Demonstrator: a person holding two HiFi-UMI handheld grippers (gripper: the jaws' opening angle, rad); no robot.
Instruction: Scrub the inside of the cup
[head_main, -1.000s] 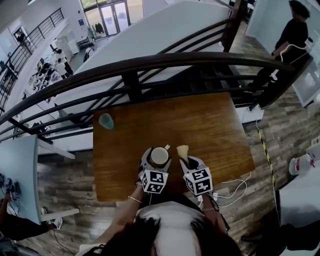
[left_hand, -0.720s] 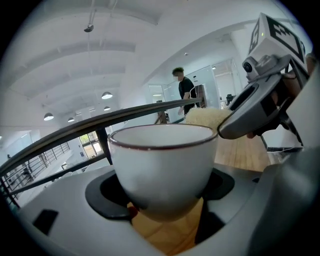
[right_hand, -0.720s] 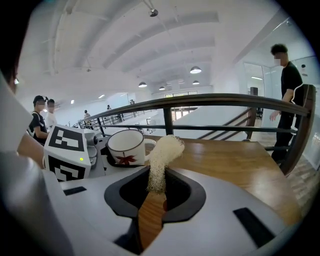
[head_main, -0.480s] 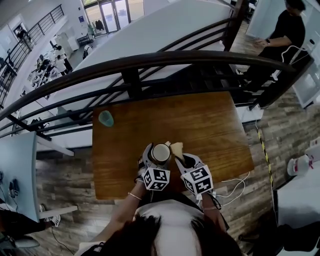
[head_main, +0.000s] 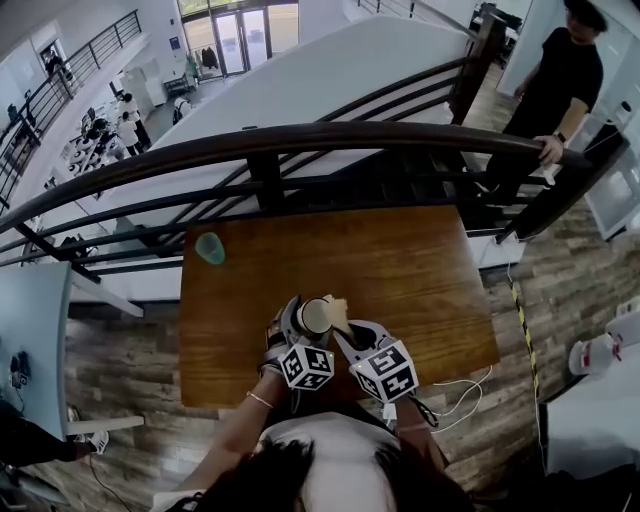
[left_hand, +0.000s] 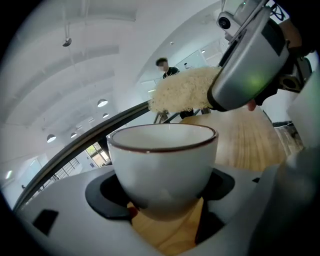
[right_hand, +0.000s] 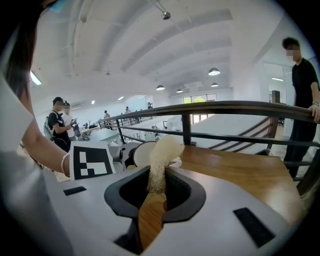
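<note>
A white cup (head_main: 315, 315) with a brown rim sits between the jaws of my left gripper (head_main: 308, 326), which is shut on its body (left_hand: 162, 165), just above the wooden table (head_main: 420, 270). My right gripper (head_main: 345, 330) is shut on a beige sponge (head_main: 338, 307). In the left gripper view the sponge (left_hand: 182, 90) hangs just above and behind the cup's rim, outside the cup. In the right gripper view the sponge (right_hand: 161, 160) stands up between the jaws, its top next to the cup (right_hand: 142, 152).
A teal object (head_main: 210, 247) lies at the table's far left corner. A dark curved railing (head_main: 300, 140) runs along the table's far edge, and a person (head_main: 560, 80) rests a hand on it at the right. Cables (head_main: 460, 385) trail off the near right corner.
My right gripper has swung the sponge left, from apart on the cup's right to right beside its rim. The person at the back right has stepped up to the railing.
</note>
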